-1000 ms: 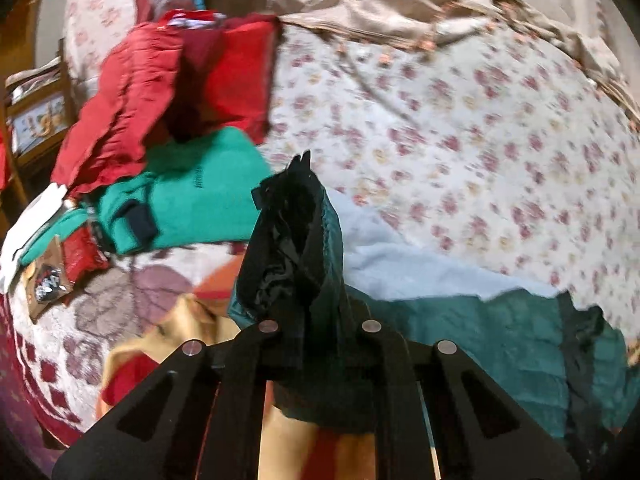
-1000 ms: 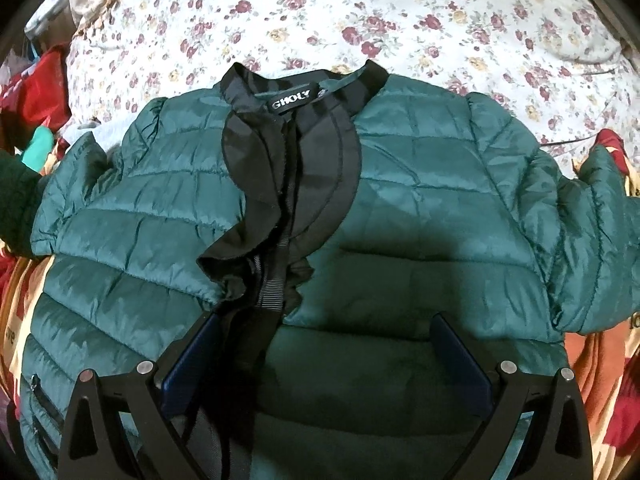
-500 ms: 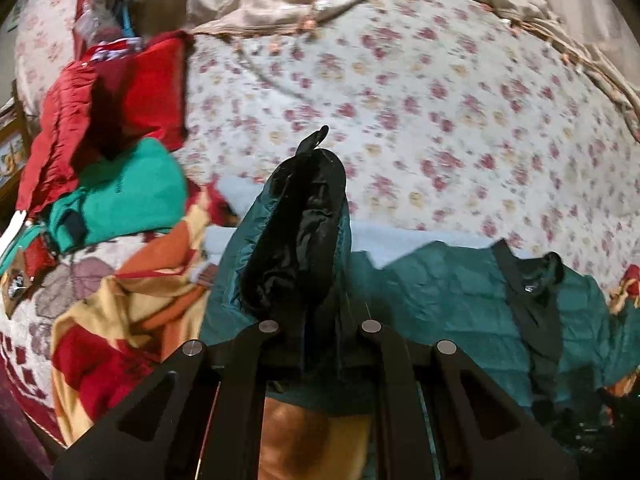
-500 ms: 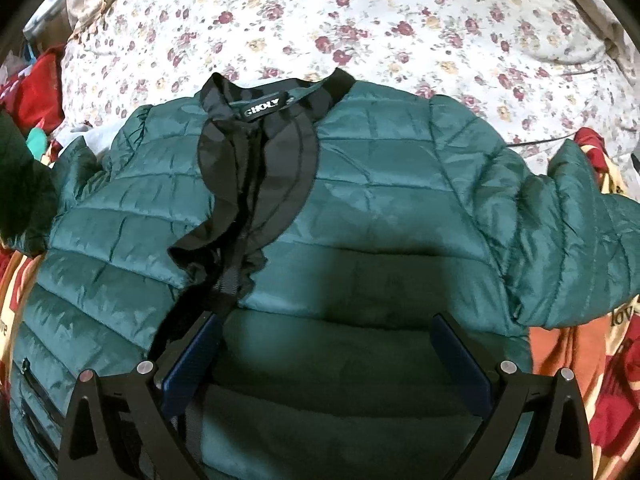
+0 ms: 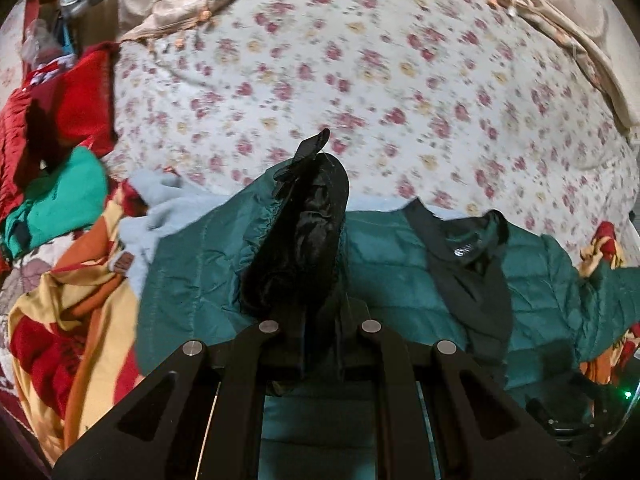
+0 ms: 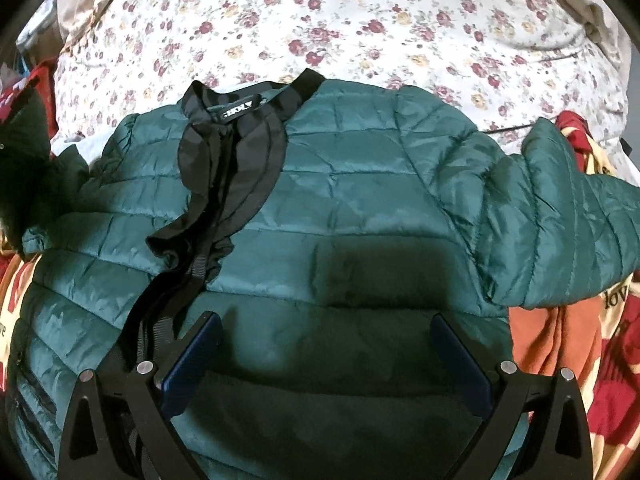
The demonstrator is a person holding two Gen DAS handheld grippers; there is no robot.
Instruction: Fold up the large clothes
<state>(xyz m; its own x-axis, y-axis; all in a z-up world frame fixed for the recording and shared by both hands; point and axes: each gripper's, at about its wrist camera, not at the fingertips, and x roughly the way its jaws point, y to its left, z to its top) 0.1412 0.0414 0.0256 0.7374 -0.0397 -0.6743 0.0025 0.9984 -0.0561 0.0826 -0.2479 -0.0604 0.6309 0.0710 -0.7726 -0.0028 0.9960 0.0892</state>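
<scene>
Jacket: green quilted puffer [image 6: 360,184] lies front-up on the floral bedspread [image 6: 360,12], collar [image 6: 248,104] toward the far edge of the bed, body spread flat so its sides can be turned in.
Left of jacket: pile of red and green clothes [image 5: 60,152] on a patterned blanket [image 5: 68,312], seemingly waiting their turn.
Left sleeve: cuff end [image 5: 300,232] stands up above the jacket's shoulder, black lining showing, raised clear so it can be laid across the chest.
Left gripper [image 5: 320,340]: fingers together, clamped on that cuff, fabric bunched between them.
Centre of jacket: black placket [image 6: 208,208] runs down from the collar, rumpled, slightly left of the middle.
Right gripper [image 6: 328,344]: fingers wide apart, nothing between them, hanging over the jacket's lower chest; likely ready to steady the body.
Right of jacket: other sleeve [image 6: 560,216] stretches outward onto the blanket, not yet folded.
</scene>
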